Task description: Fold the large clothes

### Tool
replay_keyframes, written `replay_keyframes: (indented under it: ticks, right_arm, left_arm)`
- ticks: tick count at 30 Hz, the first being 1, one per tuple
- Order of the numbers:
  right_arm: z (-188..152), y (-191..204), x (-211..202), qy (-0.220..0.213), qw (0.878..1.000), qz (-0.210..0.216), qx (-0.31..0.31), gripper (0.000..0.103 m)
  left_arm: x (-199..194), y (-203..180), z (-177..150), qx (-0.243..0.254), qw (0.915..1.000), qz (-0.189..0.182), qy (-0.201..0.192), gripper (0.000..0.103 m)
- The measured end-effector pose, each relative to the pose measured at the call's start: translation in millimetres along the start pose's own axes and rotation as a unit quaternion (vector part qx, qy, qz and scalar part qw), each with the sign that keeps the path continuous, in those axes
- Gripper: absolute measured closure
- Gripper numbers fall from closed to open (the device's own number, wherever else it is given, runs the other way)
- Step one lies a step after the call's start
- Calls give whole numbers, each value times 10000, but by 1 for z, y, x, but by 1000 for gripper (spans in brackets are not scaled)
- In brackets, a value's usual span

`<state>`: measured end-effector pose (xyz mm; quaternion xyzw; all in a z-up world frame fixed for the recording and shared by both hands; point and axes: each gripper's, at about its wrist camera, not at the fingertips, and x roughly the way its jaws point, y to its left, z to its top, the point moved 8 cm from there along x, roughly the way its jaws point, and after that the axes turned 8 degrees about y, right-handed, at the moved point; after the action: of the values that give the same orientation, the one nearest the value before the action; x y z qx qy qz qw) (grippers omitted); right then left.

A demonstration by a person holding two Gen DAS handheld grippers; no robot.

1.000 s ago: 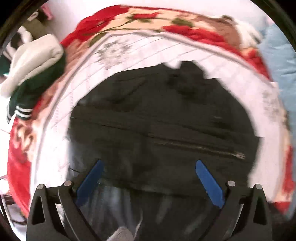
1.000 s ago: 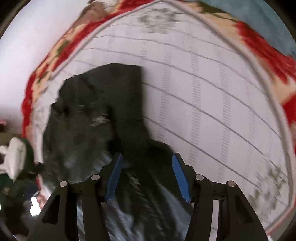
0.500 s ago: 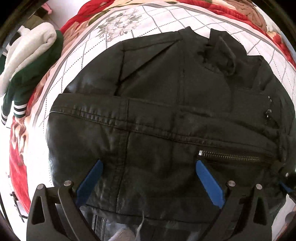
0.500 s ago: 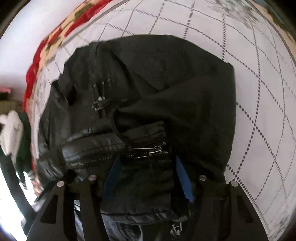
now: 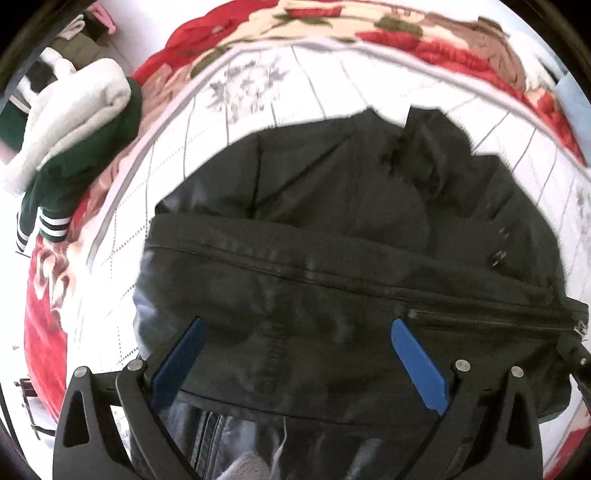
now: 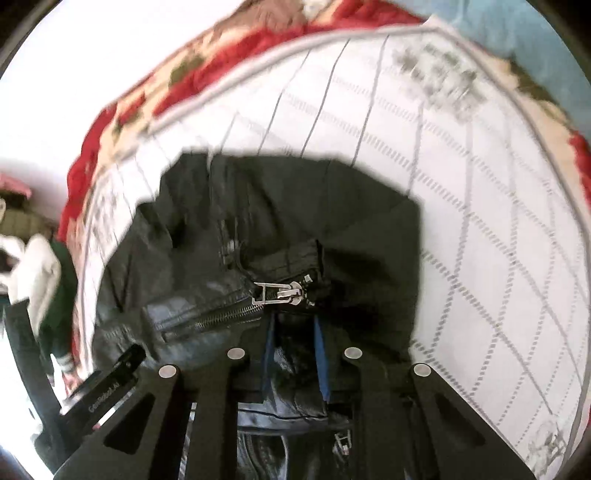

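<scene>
Black leather jacket (image 5: 332, 266) lies folded on my white checked sheet (image 5: 332, 85), which sits on a red flowery blanket (image 5: 406, 33). My left gripper (image 5: 295, 354) hangs over the near hem at 6 o'clock with its blue fingers (image 5: 417, 365) spread wide and nothing between them. My right gripper (image 6: 293, 354) has its jaws pinched narrow on the jacket's edge, just below the silver zipper pull (image 6: 280, 291), and a white and green sweater (image 5: 74, 122) sits at 10 o'clock.
</scene>
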<state>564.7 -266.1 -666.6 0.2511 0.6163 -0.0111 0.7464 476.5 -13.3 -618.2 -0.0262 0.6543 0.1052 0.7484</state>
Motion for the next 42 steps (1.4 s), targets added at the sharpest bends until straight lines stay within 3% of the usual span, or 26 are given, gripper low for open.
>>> replay_keyframes:
  ticks: [3, 5, 6, 7, 9, 10, 13, 15, 21, 23, 25, 26, 27, 32, 36, 39, 42]
  right_arm:
    - [16, -15, -16, -277, 9992, -282, -3, 84]
    - [24, -24, -1, -142, 9976, -675, -69, 82]
    - [25, -29, 14, 137, 9967, -789, -106, 78]
    - [24, -37, 27, 460, 9959, -777, 5, 75]
    - [23, -50, 33, 830, 9951, -282, 459, 72]
    - [24, -56, 24, 788, 9947, 18, 653, 70]
    - [16, -81, -8, 419, 9951, -52, 896, 56]
    - [-3, -96, -19, 446, 9942, 28, 974, 56]
    - [-72, -103, 24, 1575, 9859, 230, 509, 56]
    - [-82, -100, 37, 1671, 9855, 171, 226, 56]
    - [-85, -91, 40, 1503, 9886, 82, -24, 72]
    - [-86, -90, 41, 1485, 9888, 119, -18, 89]
    - [-87, -88, 40, 1465, 9891, 169, 17, 94]
    - [-109, -75, 31, 1428, 9891, 238, 269, 97]
    - [-166, -62, 31, 1744, 9804, 421, 818, 97]
    - [-226, -55, 28, 2186, 9650, 716, 1258, 98]
    - [-284, -36, 32, 2913, 9392, 1195, 1371, 98]
  left_arm:
    - [-5, -4, 6, -12, 9999, 46, -89, 0]
    - [5, -9, 7, 60, 9998, 181, -41, 0]
    - [13, -11, 8, 112, 9996, 258, 28, 0]
    - [23, -14, 5, 185, 9992, 323, 161, 0]
    - [32, -17, -1, 256, 9986, 341, 325, 0]
    - [33, -18, -3, 247, 9986, 308, 344, 0]
    - [24, -23, -11, 261, 9992, 197, 214, 0]
    - [20, -29, -19, 299, 9992, 125, 232, 0]
    - [14, -54, -42, 599, 9976, 4, 343, 0]
    - [12, -57, -49, 676, 9970, 10, 365, 0]
    - [10, -57, -54, 739, 9966, 9, 357, 0]
    - [9, -56, -56, 765, 9965, 25, 346, 0]
    - [8, -55, -59, 800, 9962, 40, 338, 0]
    - [5, -42, -73, 940, 9947, 118, 392, 0]
    - [0, -22, -90, 1131, 9923, 226, 442, 0]
    - [-5, -3, -108, 1297, 9897, 374, 471, 0]
    - [-6, 17, -128, 1476, 9862, 525, 533, 0]
